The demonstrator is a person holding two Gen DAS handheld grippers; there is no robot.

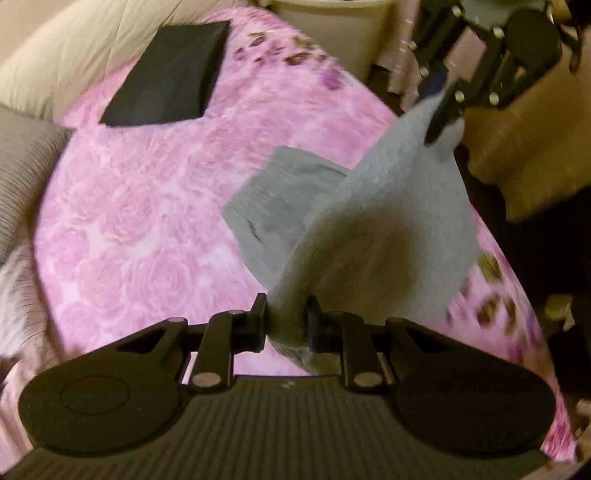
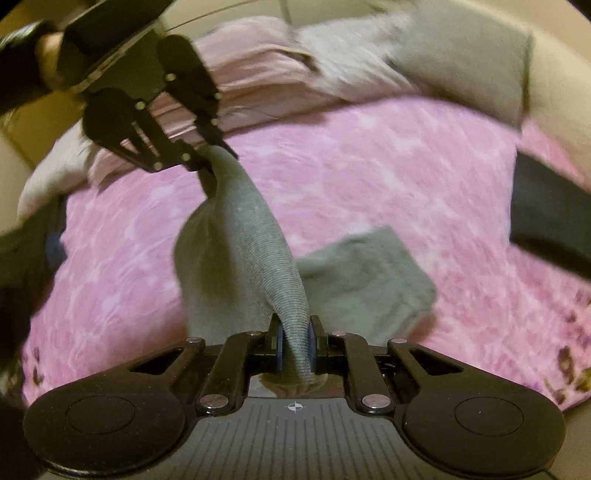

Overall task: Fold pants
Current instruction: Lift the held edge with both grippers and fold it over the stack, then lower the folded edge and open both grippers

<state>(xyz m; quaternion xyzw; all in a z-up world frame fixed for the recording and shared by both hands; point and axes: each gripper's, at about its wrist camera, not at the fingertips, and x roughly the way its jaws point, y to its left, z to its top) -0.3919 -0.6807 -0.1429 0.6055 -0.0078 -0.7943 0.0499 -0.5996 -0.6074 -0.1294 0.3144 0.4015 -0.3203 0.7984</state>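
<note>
Grey knit pants (image 1: pixel 388 221) are held up off a pink rose-print bed cover (image 1: pixel 147 229), stretched between both grippers. My left gripper (image 1: pixel 287 321) is shut on one end of the cloth. My right gripper (image 2: pixel 297 341) is shut on the other end. In the left wrist view the right gripper (image 1: pixel 445 114) shows at top right, pinching the far corner. From the right wrist camera the left gripper (image 2: pixel 210 162) appears at upper left, clamped on the fabric. The rest of the pants (image 2: pixel 362 280) lies flat on the cover below the lifted part.
A dark folded garment (image 1: pixel 170 74) lies on the cover at the far side, also visible as a dark garment (image 2: pixel 550 214) at the right edge. Pillows (image 2: pixel 461 55) and bunched bedding (image 2: pixel 258 81) border the bed. A pale bin (image 1: pixel 332 29) stands past the bed's end.
</note>
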